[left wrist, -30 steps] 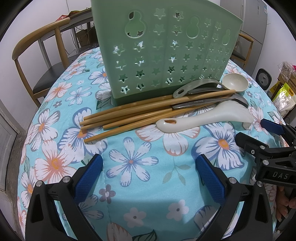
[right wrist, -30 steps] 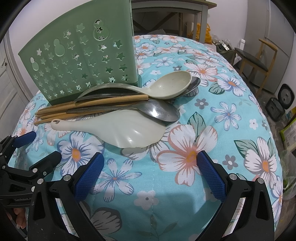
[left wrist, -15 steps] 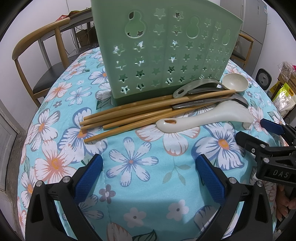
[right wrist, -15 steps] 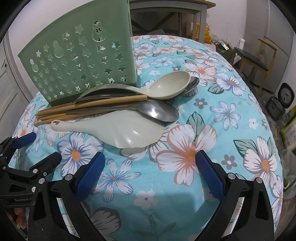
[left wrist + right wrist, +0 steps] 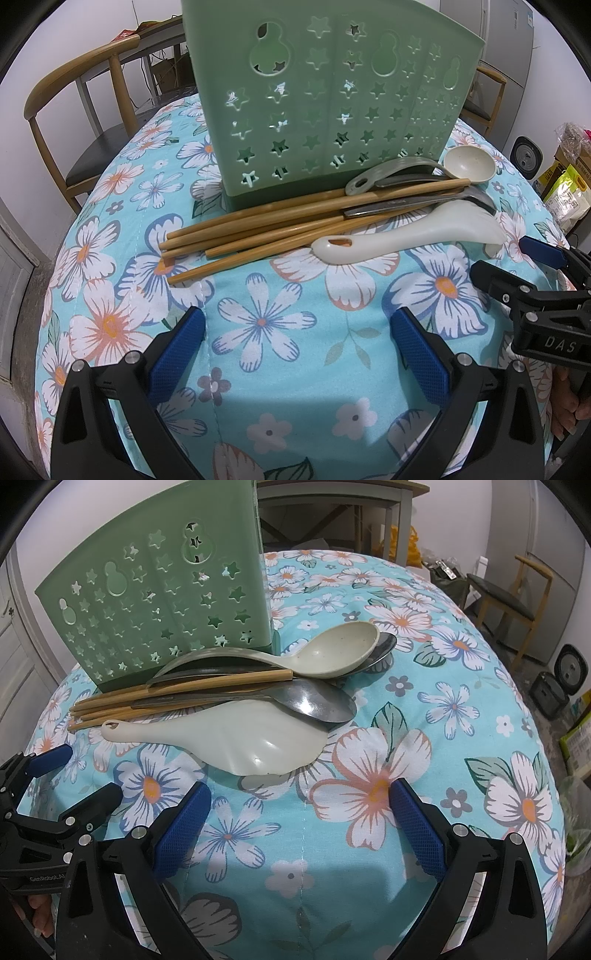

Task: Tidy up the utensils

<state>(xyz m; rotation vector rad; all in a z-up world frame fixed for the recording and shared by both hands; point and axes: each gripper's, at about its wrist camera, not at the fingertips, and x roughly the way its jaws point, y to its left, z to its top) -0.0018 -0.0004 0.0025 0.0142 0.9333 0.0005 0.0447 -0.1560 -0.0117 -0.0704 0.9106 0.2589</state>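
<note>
A green utensil holder with star cut-outs stands on the floral tablecloth; it also shows in the right wrist view. In front of it lies a pile: several bamboo chopsticks, a white rice paddle, a steel spoon, a beige ladle spoon and a second steel spoon under it. My left gripper is open and empty, short of the chopsticks. My right gripper is open and empty, just short of the rice paddle's blade.
Wooden chairs stand beyond the table at the left and right. The round table's edge drops away on all sides. Bags and a small round device sit on the floor to the right.
My right gripper has crept forward toward the rice paddle. The left gripper and the utensils have not moved.
</note>
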